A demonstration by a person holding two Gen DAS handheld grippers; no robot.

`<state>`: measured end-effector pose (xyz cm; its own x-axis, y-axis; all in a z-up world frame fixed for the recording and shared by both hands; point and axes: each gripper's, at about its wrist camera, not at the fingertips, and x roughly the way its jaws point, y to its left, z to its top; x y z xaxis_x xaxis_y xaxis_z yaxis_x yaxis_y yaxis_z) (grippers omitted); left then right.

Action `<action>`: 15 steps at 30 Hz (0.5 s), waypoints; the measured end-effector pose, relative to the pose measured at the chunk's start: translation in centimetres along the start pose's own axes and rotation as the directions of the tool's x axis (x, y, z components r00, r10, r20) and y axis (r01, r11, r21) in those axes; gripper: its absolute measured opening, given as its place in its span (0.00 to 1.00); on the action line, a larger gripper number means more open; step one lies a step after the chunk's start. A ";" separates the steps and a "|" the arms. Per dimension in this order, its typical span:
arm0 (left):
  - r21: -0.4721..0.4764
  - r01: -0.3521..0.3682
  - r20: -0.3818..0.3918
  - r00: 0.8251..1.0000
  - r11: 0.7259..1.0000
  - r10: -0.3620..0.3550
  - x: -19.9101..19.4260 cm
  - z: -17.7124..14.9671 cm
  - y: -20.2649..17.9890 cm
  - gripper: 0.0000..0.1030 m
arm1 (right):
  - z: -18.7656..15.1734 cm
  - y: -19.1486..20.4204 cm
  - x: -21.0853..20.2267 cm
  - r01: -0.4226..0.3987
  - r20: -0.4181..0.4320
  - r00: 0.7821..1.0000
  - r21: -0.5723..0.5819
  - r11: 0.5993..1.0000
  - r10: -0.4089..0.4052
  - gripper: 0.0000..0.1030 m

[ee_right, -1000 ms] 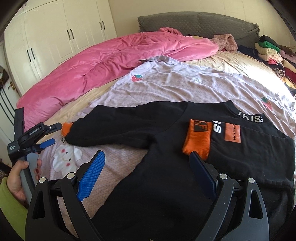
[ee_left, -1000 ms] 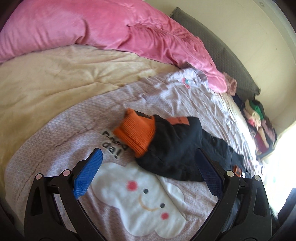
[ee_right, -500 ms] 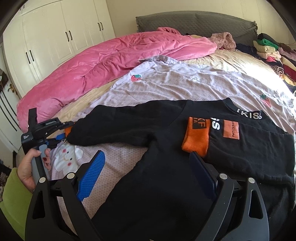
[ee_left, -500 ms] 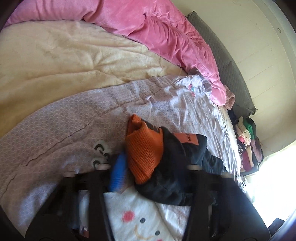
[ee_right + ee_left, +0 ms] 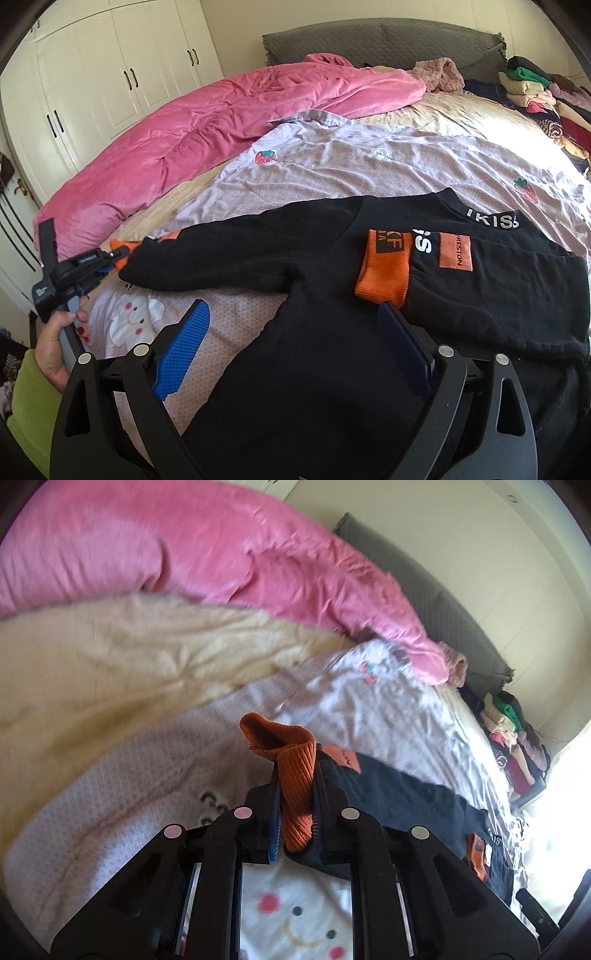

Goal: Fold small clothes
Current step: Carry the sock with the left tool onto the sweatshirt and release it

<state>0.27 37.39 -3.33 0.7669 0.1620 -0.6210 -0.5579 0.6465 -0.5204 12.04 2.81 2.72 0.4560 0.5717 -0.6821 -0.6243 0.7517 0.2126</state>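
**A:** Pink duvet (image 5: 207, 147) along the far side of the bed (image 5: 461, 122), lilac quilt (image 5: 369, 166) over the middle. Where's the garment?

**B:** On the quilt, toward the near edge of the bed. It's a black sweatshirt (image 5: 332, 332) lying flat, its far sleeve (image 5: 229, 258) stretched out to the bed's left side and the other sleeve folded across the chest, with its orange cuff (image 5: 384, 273) just ahead of my right gripper (image 5: 295, 343).

**A:** And your grippers?

**B:** My left gripper (image 5: 295, 805) is clenched on the outstretched sleeve's orange cuff (image 5: 295, 775). My right one is spread wide, grasping nothing, hovering over the sweatshirt's body.

**A:** How do you do this step well?

**B:** I'd say carry the cuff low across to the chest, beside the folded one, keeping the sleeve taut so it lands without wrinkles. My right could pin the body so it doesn't drag.

**A:** Anything you can't see?

**B:** The hem and near side run under my right gripper and out of frame. The left view is blurred, so I can't tell how much cuff sits between the fingers.
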 end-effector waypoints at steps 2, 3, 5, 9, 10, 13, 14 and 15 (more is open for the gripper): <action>-0.024 0.001 -0.011 1.000 1.000 -0.001 0.2 -0.3 0.5 0.07 | 0.0 0.0 0.0 0.004 0.001 1.000 0.001 1.000 -0.004 0.89; -0.027 0.007 -0.008 1.000 1.000 -0.007 0.0 -0.4 0.5 0.07 | 0.0 -0.1 -0.1 0.006 0.001 1.000 0.005 1.000 -0.006 0.89; -0.017 0.012 0.005 1.000 1.000 -0.012 -0.5 -0.4 0.0 0.07 | -0.1 -0.3 -0.3 0.010 0.004 1.000 0.014 1.000 -0.010 0.89; 0.012 0.040 0.033 0.999 0.999 -0.040 -2.2 0.0 -1.7 0.07 | -0.2 -1.5 -0.8 0.016 0.013 1.000 0.038 0.999 -0.016 0.89; 0.022 0.046 0.037 0.998 0.999 -0.047 -2.5 0.1 -2.3 0.07 | -0.2 -1.7 -0.9 0.018 0.013 1.000 0.042 0.999 -0.019 0.89; 0.054 0.069 0.051 0.996 0.996 -0.072 -3.4 0.4 -4.2 0.07 | -0.5 -2.8 -1.2 0.023 0.011 1.000 0.070 0.997 -0.024 0.89; 0.063 0.077 0.054 0.995 0.995 -0.080 -3.7 0.4 -4.9 0.07 | -0.6 -3.3 -1.4 0.025 0.008 1.000 0.078 0.997 -0.026 0.89; 0.074 0.089 0.055 0.994 0.993 -0.093 -4.0 0.5 -5.7 0.07 | -0.7 -3.6 -1.5 0.026 0.005 1.000 0.085 0.996 -0.027 0.89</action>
<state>0.54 33.42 2.36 0.8320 0.1420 -0.5363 -0.4623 0.7117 -0.5288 13.22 -0.98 2.48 0.4760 0.5532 -0.6837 -0.5557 0.7918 0.2537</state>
